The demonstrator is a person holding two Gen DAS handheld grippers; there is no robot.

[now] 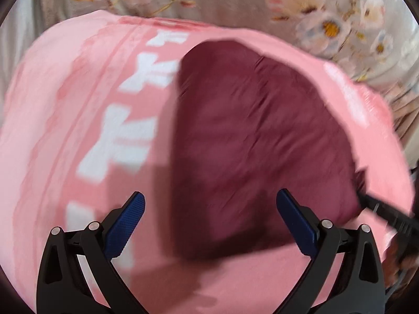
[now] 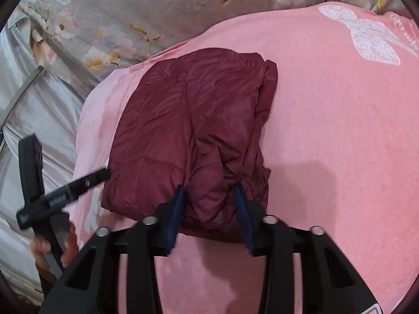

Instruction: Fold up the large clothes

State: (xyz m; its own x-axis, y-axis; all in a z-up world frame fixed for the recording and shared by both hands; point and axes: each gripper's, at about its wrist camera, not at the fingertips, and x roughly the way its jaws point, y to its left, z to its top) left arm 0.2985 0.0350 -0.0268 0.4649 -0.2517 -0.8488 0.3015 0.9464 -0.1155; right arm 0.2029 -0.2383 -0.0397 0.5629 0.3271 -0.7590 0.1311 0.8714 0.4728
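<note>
Because it had been folded into a thick bundle, the dark red puffy jacket (image 2: 191, 136) lay in a neat lump on the pink blanket (image 2: 327, 130). That blanket covered a flowery sheet (image 2: 125, 13), likely to give a soft, flat place for folding. At the near edge of the jacket, the right claw (image 2: 210, 216) sat with a puffy fold between its blue pads; they stood only a little apart (whether they were pinching it I could not tell). The left claw (image 1: 209, 222) was spread wide and held nothing, hanging over the jacket's near side.
</note>
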